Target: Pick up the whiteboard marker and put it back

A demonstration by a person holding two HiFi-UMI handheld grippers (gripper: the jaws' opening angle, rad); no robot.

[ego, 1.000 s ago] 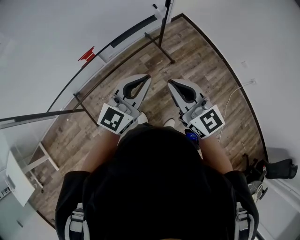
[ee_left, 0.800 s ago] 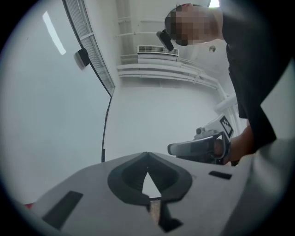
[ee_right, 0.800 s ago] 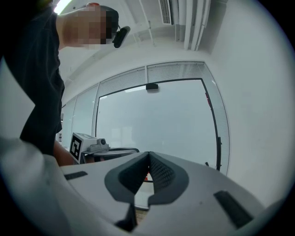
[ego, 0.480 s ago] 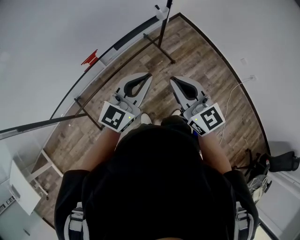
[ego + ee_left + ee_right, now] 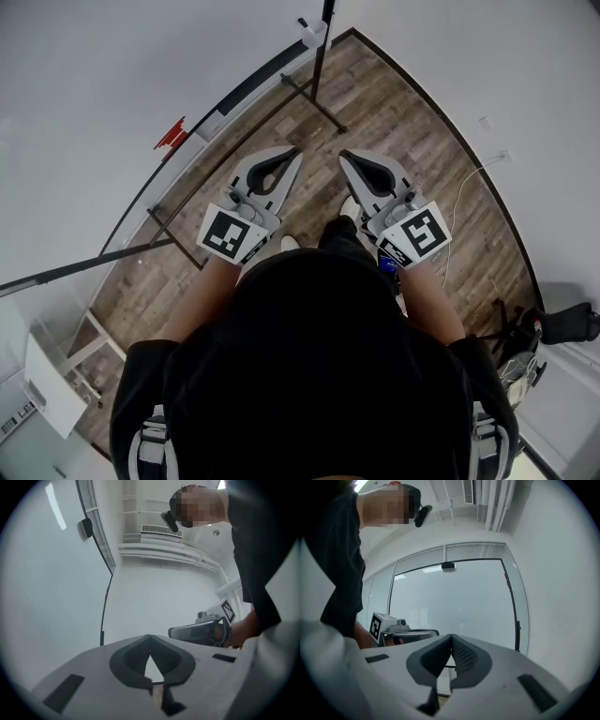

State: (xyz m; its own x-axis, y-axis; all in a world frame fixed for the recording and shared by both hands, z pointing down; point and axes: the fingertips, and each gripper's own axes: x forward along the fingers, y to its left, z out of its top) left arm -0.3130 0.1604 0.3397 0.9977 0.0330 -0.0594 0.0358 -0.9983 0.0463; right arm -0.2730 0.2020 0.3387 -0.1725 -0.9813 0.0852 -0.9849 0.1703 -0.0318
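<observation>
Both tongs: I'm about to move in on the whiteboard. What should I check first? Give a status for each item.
1. Tongs open for a pick: not ok; left tongs and right tongs are both shut.
2. Tongs empty: ok.
3. Facing the whiteboard: ok; it fills the right gripper view.
4. Location of the whiteboard marker: cannot tell; a small red object at the board's lower edge is too small to identify.

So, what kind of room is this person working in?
Probably an office or meeting room: a large framed whiteboard on a metal stand, a wood-pattern floor, plain white walls and an air vent near the ceiling.
</observation>
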